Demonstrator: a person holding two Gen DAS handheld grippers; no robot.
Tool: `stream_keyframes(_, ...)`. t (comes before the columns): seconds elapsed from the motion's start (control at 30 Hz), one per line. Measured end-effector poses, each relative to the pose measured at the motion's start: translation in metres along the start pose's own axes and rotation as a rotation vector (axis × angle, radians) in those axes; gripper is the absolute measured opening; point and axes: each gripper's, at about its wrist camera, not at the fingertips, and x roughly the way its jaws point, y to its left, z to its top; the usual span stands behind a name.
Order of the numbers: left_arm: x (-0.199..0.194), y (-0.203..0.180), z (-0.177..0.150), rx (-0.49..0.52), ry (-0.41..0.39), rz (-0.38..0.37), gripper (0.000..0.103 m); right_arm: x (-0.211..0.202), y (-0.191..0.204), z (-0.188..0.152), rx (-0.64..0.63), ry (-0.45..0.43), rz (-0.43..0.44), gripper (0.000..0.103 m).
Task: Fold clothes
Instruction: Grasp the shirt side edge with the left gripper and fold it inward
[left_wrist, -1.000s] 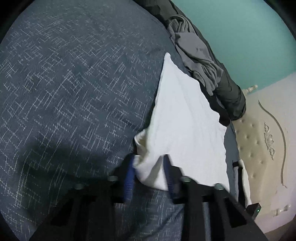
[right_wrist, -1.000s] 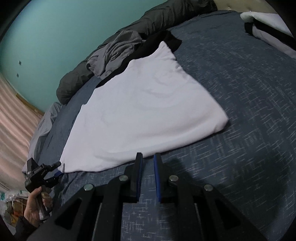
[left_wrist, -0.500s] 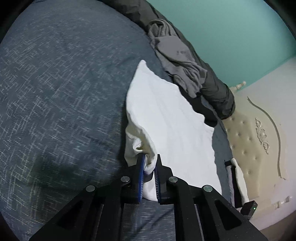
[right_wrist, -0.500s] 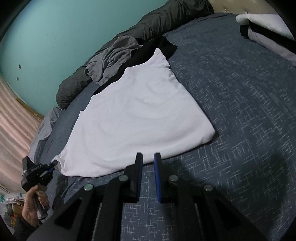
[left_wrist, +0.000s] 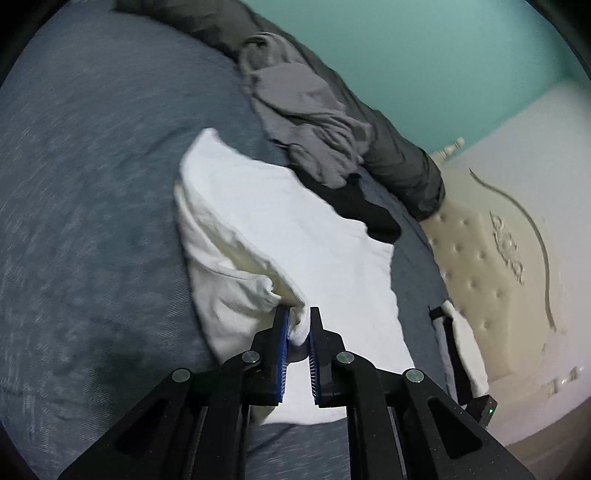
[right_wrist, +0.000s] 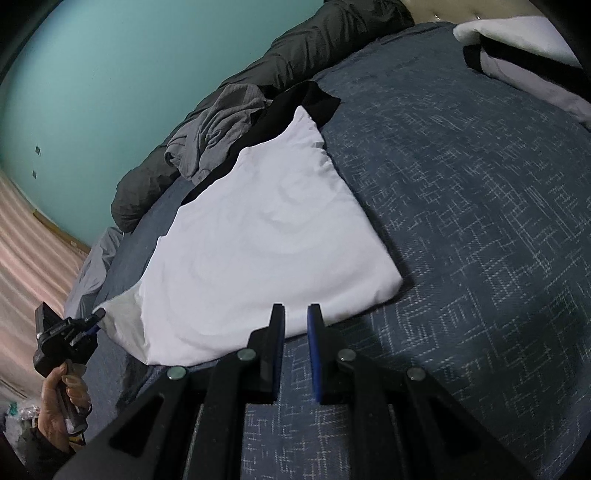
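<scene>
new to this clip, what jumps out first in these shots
A bright white cotton garment lies spread mid-bed on the dark blue patterned bedspread. The left hand-held gripper pinches its near corner, lifting it. Behind it, a crumpled grey garment lies by the teal wall.

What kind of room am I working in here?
Most likely a bedroom: the shirt lies on a bed with a blue cover, a tufted cream headboard stands at its end, and a pillow sits at the far corner.
</scene>
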Motion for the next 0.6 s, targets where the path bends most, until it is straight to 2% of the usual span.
stream_keyframes(0.13, 0.024, -0.045, 0.008, 0.050, 0.043, -0.015, 0.010, -0.002, -0.001, 0.003, 0.007, 0.002, 0.027, 0.011)
stream_keyframes(0.23, 0.049, -0.093, 0.010, 0.126, 0.079, -0.015, 0.010, -0.005, -0.007, 0.006, 0.028, 0.000, 0.043, 0.011)
stream_keyframes(0.37, 0.089, -0.157, -0.001, 0.211, 0.143, -0.044, 0.010, -0.012, -0.023, 0.009, 0.087, -0.011, 0.050, 0.011)
stream_keyframes(0.5, 0.147, -0.221, -0.041, 0.328, 0.272, -0.065, 0.010, -0.019, -0.034, 0.015, 0.123, -0.022, 0.069, 0.011)
stream_keyframes(0.6, 0.193, -0.244, -0.083, 0.376, 0.385, -0.055, 0.010, -0.024, -0.044, 0.020, 0.153, -0.028, 0.079, 0.011)
